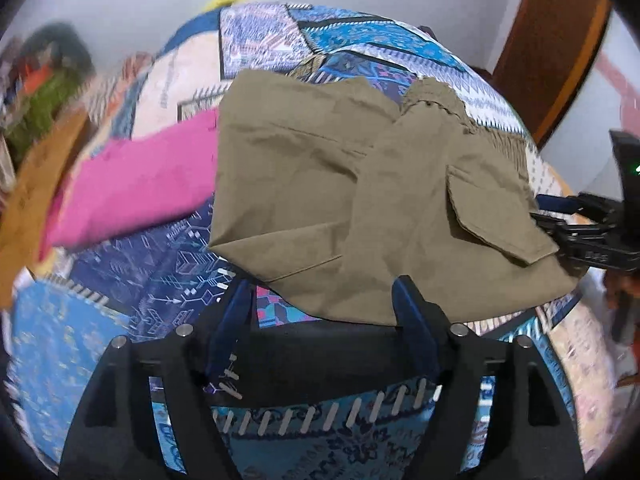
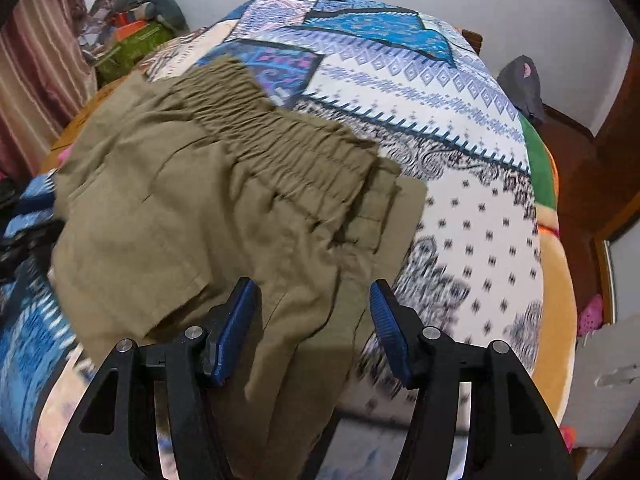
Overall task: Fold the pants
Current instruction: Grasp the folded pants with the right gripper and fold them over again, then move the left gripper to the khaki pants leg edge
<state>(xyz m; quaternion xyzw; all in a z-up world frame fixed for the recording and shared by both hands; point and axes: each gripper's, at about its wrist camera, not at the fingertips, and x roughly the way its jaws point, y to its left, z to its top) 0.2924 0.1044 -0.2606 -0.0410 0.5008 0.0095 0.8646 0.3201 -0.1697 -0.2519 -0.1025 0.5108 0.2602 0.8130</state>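
Olive-green cargo pants (image 1: pixel 360 200) lie folded on the patterned bedspread (image 1: pixel 120 280), with a flap pocket (image 1: pixel 492 216) on the right. In the right wrist view the pants (image 2: pixel 200 220) show their gathered elastic waistband (image 2: pixel 288 152). My left gripper (image 1: pixel 324 292) is open, its blue fingers just at the near edge of the pants. My right gripper (image 2: pixel 312 292) is open above the near part of the pants, with cloth lying between its fingers but not pinched. It also shows in the left wrist view (image 1: pixel 576 224) at the pants' right edge.
A pink cloth (image 1: pixel 132 188) lies left of the pants. Piled clothes and boxes (image 2: pixel 132 28) sit at the far left. A wooden bed frame (image 2: pixel 580 168) and a dark cloth (image 2: pixel 524 84) are at the right. Bedspread (image 2: pixel 460 208) stretches right of the pants.
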